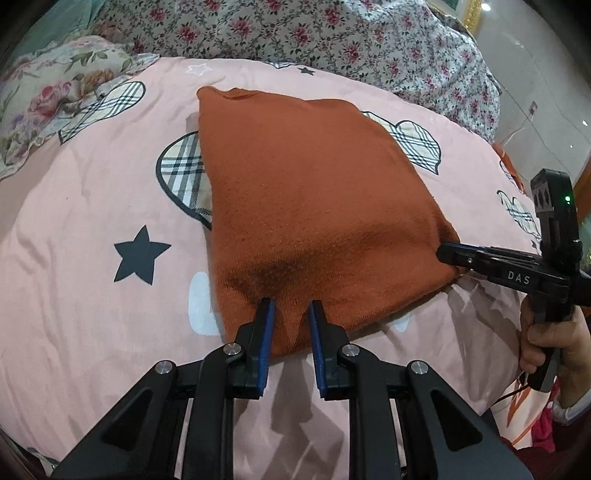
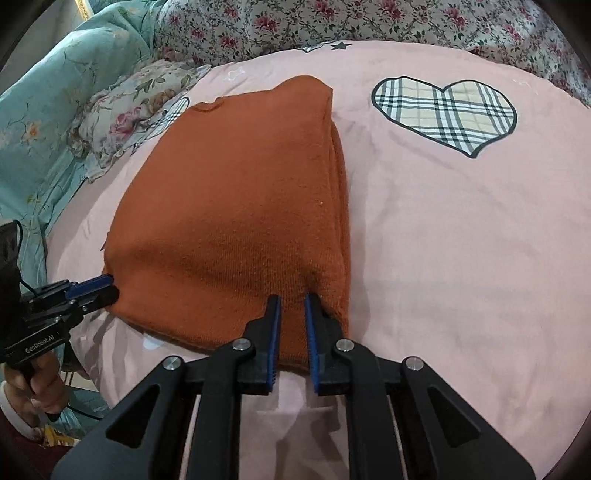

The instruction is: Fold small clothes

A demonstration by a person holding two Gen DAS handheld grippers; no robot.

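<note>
Pink bedsheet (image 1: 92, 206) w/ printed plaid hearts and dark stars is the work surface, soft and a bit wrinkled; floral quilt (image 1: 332, 33) bunched behind it. Rust-orange knit garment (image 1: 303, 177) lies on the sheet mid-bed, already folded to a thick, fuzzy rectangle w/ stacked layers showing along one side edge. Left gripper (image 1: 291, 306) is pinched on the near hem at one corner, right gripper (image 2: 292, 301) clamped likewise at the other near corner; both jaws nearly closed w/ fabric betw. the blue pads. Likely next: fold near edge over to the far edge; to do it well, lift both corners together, keep hem taut and level, lay down flush w/ far edge so layers don't slide.
</note>
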